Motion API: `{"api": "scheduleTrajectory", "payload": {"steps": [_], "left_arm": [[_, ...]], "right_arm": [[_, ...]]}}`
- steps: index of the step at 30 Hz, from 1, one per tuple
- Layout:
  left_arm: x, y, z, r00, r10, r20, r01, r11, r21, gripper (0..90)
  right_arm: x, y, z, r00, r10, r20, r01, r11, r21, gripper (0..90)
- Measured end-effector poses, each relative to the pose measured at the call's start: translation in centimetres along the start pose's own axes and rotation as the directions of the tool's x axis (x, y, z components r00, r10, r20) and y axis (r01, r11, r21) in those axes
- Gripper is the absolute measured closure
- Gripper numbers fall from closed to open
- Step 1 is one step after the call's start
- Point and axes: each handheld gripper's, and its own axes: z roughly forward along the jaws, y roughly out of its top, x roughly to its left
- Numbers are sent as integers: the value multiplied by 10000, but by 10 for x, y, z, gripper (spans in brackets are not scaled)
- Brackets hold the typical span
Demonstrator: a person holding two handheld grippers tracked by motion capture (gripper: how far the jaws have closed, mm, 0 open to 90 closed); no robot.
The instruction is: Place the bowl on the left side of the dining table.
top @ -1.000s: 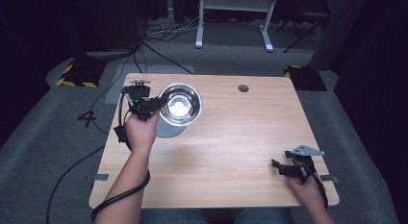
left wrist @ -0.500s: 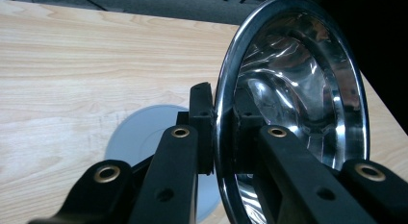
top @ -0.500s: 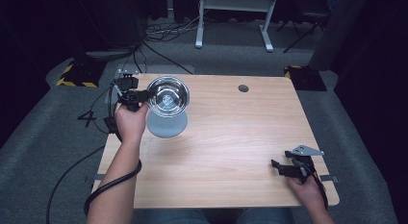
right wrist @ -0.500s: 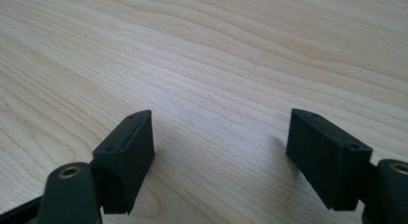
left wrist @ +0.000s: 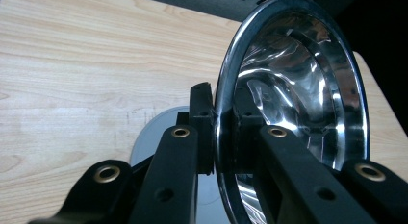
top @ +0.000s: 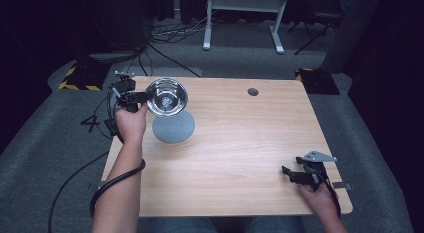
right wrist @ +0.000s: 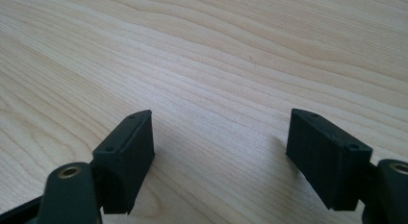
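One shiny round stainless-steel bowl (top: 166,97), one flat grey round disc (top: 173,127) and two black two-jaw tongs are on record over a pale wood-grain worktop (top: 240,143). The bowl is held above the worktop's far left corner, tilted, with its hollow facing the high camera, and partly covers the far edge of the grey disc, which lies flat on the wood just nearer the person. The left tongs (top: 136,97) are clamped on the bowl's rim at its left side; in the left gripper view (left wrist: 214,132) one jaw sits outside the rim and the other inside the bowl. The left hand (top: 131,124) is raised, forearm reaching forward along the left edge, a black cable looped around the arm. The right tongs (top: 289,174) rest low at the near right corner, jaws spread wide with bare wood between them (right wrist: 219,137), holding nothing. One small dark round grommet (top: 253,92) sits at the far edge, well apart from the bowl
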Motion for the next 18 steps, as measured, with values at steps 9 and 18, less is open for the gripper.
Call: {"api": "scheduleTrajectory", "payload": {"steps": [9,18], "left_arm": [[16,-4,24,9978,-659,81,654,9965,523,827],[25,-16,41,9964,-812,249,777,9897,1206,827]], "right_arm": [[0,0,0,10000,6,-1,-6,10000,-1,249],[0,0,0,10000,-2,-1,2,10000,-3,249]]}}
